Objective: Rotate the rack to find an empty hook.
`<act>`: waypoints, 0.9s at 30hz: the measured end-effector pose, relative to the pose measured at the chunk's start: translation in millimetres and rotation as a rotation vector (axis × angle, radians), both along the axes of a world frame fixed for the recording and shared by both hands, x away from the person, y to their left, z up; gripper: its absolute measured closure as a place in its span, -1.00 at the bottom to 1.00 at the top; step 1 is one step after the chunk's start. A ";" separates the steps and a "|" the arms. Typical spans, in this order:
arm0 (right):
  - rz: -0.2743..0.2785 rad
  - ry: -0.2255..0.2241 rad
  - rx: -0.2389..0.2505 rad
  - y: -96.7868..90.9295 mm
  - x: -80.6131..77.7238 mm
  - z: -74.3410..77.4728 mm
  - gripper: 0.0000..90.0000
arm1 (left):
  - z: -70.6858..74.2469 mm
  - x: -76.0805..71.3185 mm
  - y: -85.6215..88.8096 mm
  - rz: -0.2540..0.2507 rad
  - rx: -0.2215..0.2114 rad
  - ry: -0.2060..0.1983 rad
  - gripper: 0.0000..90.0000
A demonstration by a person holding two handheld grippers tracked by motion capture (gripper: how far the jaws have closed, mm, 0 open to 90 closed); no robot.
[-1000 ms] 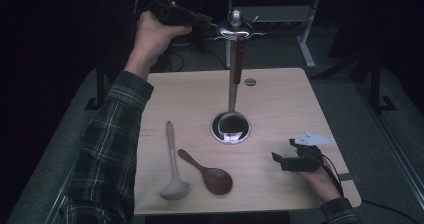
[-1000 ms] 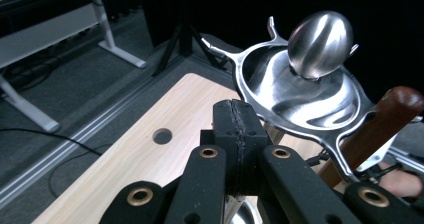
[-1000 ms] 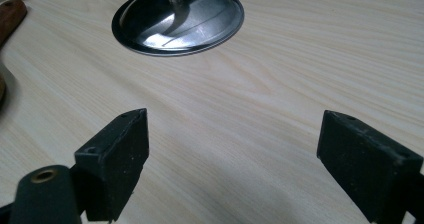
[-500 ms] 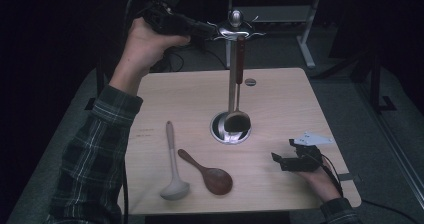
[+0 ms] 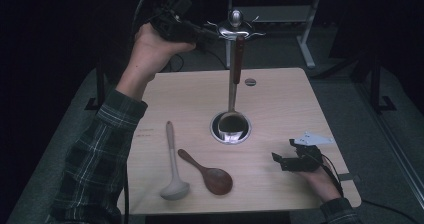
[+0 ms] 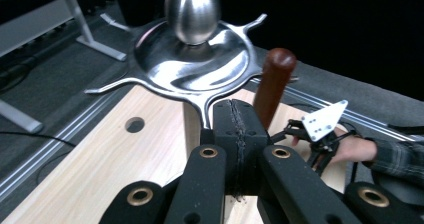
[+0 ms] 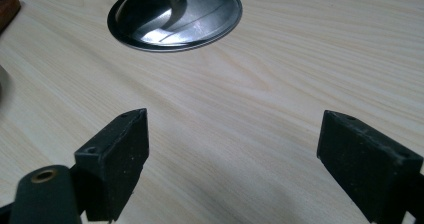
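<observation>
A steel utensil rack (image 5: 235, 26) stands in the middle of the table, with a round base (image 5: 220, 134), a thin post and a hooked crown under an egg-shaped knob (image 6: 192, 59). From one hook hangs a ladle by its brown handle (image 5: 236, 59), its bowl (image 5: 231, 124) low over the base. My left gripper (image 5: 212, 34) is raised just left of the crown. In the left gripper view its jaws (image 6: 235, 114) are pressed together with nothing between them, one hook arm just beside them and the brown handle (image 6: 272, 84) just past them. My right gripper (image 5: 277, 159) rests open on the table at the front right.
A pale long-handled spoon (image 5: 172, 159) and a dark wooden spoon (image 5: 210, 174) lie side by side on the wooden table (image 5: 280, 104) at the front left. The right gripper (image 7: 232, 149) faces the rack's base (image 7: 200, 14) across bare wood. A small hole (image 5: 250, 82) is behind the rack.
The left forearm has shifted a little while its gripper stays beside the rack's crown. The ladle still hangs there. The right hand has not moved.
</observation>
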State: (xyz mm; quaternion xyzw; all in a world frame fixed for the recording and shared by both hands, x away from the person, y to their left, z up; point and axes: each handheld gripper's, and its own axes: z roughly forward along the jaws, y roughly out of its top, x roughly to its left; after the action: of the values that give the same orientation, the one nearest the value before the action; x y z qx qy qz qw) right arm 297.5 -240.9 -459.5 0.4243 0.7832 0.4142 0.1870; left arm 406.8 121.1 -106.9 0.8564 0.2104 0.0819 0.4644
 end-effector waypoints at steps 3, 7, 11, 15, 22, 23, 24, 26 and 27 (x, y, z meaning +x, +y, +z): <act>0.001 0.000 0.000 0.1 0.0 0.0 -0.71 | -0.3 3.4 3.1 0.015 -0.003 -0.003 1.00; 0.002 0.001 0.000 0.3 0.0 0.0 -0.71 | -1.4 9.8 7.0 0.038 -0.017 -0.004 1.00; 0.002 0.002 0.000 -0.1 0.2 -0.1 -0.71 | -2.6 17.3 9.8 0.065 -0.025 -0.005 1.00; 0.004 0.002 -0.001 -0.4 0.4 -0.3 -0.71 | -3.9 24.8 9.5 0.077 -0.038 -0.002 1.00; 0.006 0.003 0.001 -0.5 0.3 -0.2 -0.71 | -5.9 40.1 9.5 0.129 -0.044 -0.011 1.00; 0.005 0.004 0.002 -0.4 0.2 -0.2 -0.71 | -6.6 42.7 10.3 0.135 -0.047 -0.009 1.00; 0.005 0.005 0.003 -0.4 0.2 -0.2 -0.71 | -7.5 45.3 11.2 0.141 -0.055 -0.008 1.00; 0.004 0.004 0.004 -0.6 0.3 -0.2 -0.71 | -8.9 50.1 13.1 0.152 -0.063 -0.007 1.00; 0.004 0.005 0.005 -0.6 0.3 -0.3 -0.71 | -9.6 52.2 14.0 0.154 -0.072 -0.004 1.00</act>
State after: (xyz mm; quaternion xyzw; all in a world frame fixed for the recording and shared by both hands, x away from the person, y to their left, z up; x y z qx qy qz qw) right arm 297.8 -241.5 -459.8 0.4244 0.7836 0.4151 0.1832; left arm 459.0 135.1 -116.6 0.8202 0.2778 0.1114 0.4876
